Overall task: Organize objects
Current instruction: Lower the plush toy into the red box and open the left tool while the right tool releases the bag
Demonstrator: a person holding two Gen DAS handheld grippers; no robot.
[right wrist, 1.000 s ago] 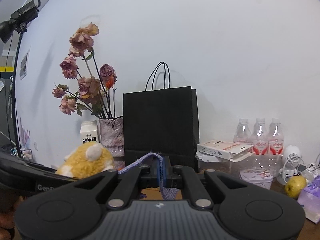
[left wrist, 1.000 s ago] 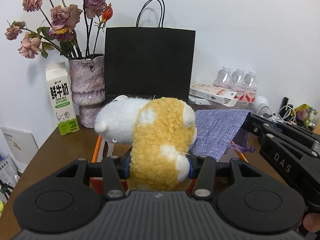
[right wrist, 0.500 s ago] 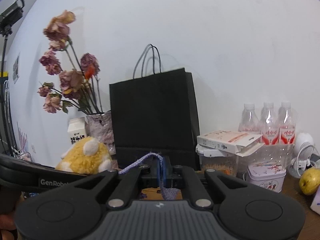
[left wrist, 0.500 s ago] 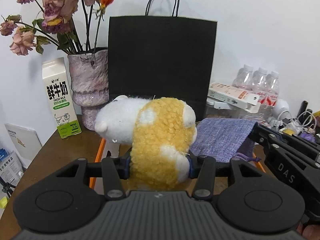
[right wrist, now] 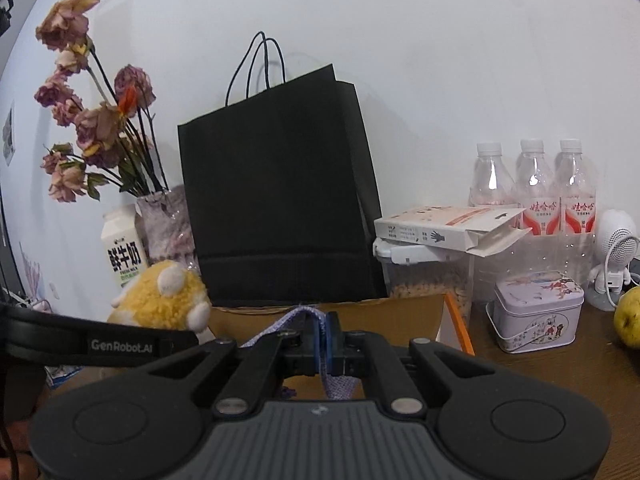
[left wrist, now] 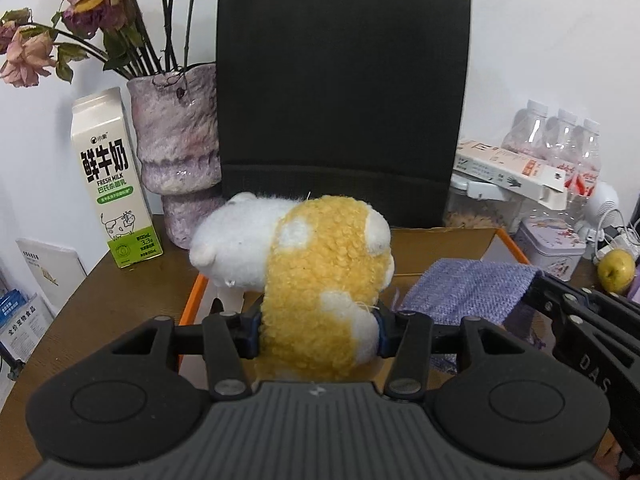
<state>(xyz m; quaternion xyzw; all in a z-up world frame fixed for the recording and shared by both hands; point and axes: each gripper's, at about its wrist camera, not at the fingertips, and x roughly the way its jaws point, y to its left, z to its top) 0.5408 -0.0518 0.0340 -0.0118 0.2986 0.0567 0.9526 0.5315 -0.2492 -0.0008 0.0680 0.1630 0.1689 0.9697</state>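
two grippers, a plush toy and a purple pouch over an orange-edged box

nearest the left wrist camera, the left gripper (left wrist: 318, 330) pinches a yellow and white plush toy (left wrist: 320, 280) between its blue pads; its jaws are opening slightly, yet the pads press the fur on both sides. the toy fills the middle of that view, its white end toward 10 o'clock. at 4 o'clock the right gripper (left wrist: 536, 284) enters from the side, holding a purple woven pouch (left wrist: 464, 292) by one edge.

in the right wrist view, the right gripper (right wrist: 324, 340) has its jaws almost together on a fold of the pouch (right wrist: 298, 316), and they are opening a little. the toy (right wrist: 164, 300) sits at 9 o'clock, beside the left gripper's black arm.

both things hang above an open cardboard box with an orange rim (left wrist: 510, 242) on a brown table (left wrist: 92, 300).

beyond, a black paper bag (left wrist: 344, 108) stands at 12 o'clock against the white wall. at 10 o'clock are a milk carton (left wrist: 114, 184) and a mottled purple vase (left wrist: 176, 152) of dried roses. at 2 o'clock (rather crowded) stand three water bottles (right wrist: 532, 184), a flat carton (right wrist: 448, 226) on a clear tub, a lilac tin (right wrist: 538, 312) and a yellow-green fruit (left wrist: 616, 270).
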